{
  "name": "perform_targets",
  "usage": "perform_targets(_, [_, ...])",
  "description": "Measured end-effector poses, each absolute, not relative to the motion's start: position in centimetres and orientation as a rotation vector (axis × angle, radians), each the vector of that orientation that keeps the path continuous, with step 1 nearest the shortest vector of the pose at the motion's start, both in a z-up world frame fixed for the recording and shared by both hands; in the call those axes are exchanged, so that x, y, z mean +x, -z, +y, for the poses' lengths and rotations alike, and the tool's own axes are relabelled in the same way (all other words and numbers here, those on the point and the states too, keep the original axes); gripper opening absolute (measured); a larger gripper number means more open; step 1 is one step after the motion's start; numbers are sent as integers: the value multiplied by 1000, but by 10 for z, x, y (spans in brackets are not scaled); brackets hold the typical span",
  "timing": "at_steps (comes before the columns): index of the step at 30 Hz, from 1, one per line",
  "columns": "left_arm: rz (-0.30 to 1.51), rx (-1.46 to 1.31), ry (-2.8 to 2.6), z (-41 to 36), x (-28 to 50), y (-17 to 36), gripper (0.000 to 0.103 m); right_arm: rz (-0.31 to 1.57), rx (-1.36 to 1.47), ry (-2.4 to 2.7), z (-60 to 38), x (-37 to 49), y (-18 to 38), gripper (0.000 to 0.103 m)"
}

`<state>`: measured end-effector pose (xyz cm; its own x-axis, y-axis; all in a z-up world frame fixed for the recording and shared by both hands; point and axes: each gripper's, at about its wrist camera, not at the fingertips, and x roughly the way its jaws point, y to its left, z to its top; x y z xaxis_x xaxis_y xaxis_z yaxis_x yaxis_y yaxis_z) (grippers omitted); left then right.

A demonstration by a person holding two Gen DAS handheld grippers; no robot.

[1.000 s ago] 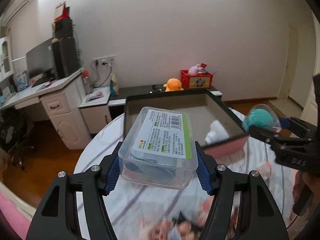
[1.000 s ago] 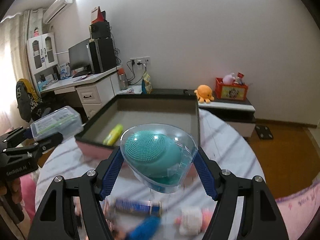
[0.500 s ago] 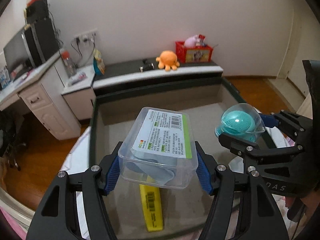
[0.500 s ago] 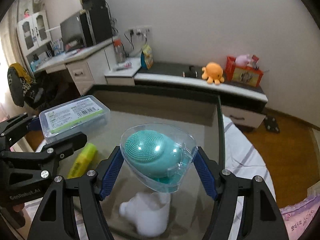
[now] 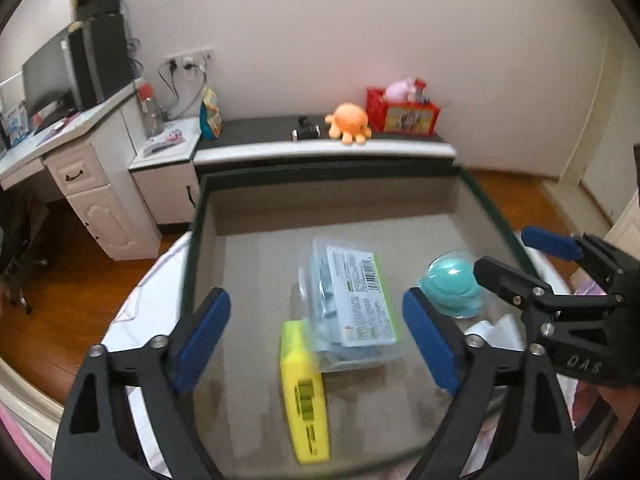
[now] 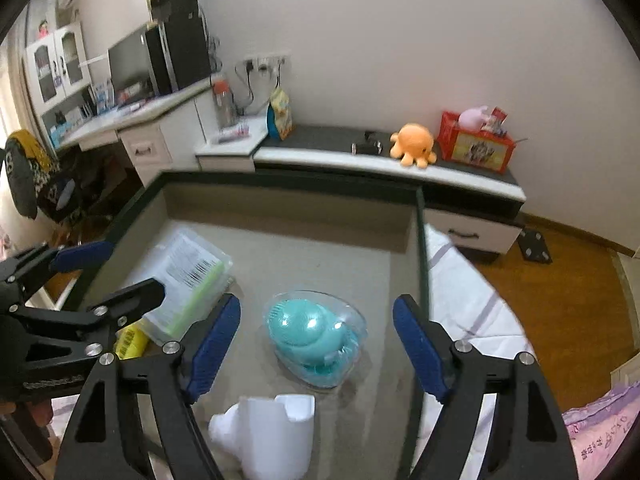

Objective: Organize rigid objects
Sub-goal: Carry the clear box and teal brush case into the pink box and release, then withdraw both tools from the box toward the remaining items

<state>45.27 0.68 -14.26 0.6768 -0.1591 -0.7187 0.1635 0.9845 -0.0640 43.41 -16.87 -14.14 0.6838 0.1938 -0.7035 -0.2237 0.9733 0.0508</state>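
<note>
A dark-rimmed storage box (image 5: 320,172) (image 6: 280,182) sits on the round table. Inside it lie a clear lidded box with a barcode label (image 5: 352,308) (image 6: 186,280), a teal brush in a clear shell (image 5: 454,288) (image 6: 314,336), a yellow bar (image 5: 306,392) (image 6: 130,342) and a white plastic piece (image 6: 264,434). The clear box rests partly on the yellow bar. My left gripper (image 5: 318,338) (image 6: 108,270) is open and empty above the clear box. My right gripper (image 6: 316,344) (image 5: 532,256) is open and empty above the teal brush.
The table has a white striped cloth (image 6: 468,300). Behind the box stands a low dark cabinet (image 5: 320,136) with an orange plush octopus (image 5: 350,122) and a red toy box (image 5: 402,114). A white desk with a monitor (image 5: 52,80) is at the left.
Both grippers have opened. The clear box and the teal brush have dropped from the jaws and now lie on the floor of the storage box.
</note>
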Motion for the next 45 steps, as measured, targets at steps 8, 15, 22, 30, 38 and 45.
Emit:
perform_targets(8, [555,-41,113,29,342,89,103,601,-2,-232,-178,346,85,81])
perform_targets(15, [390,-3,46,32,231,69,103,454,30,-290,-173,240,68,82])
perform_targets(22, [321,41,25,26,146,67,103,331,32,-175,-167,160,71,100])
perform_targets(30, [277,68,-2,22,93,67,103,293,45,-121,-166,114,74,103])
perform_targets(38, [266,66,0,20,78,67,103,279,22,-93,-168,84,73,103])
perform_targets(45, [291,78,-5,22,82,74,103,292,15,-71,-171,79,79,103])
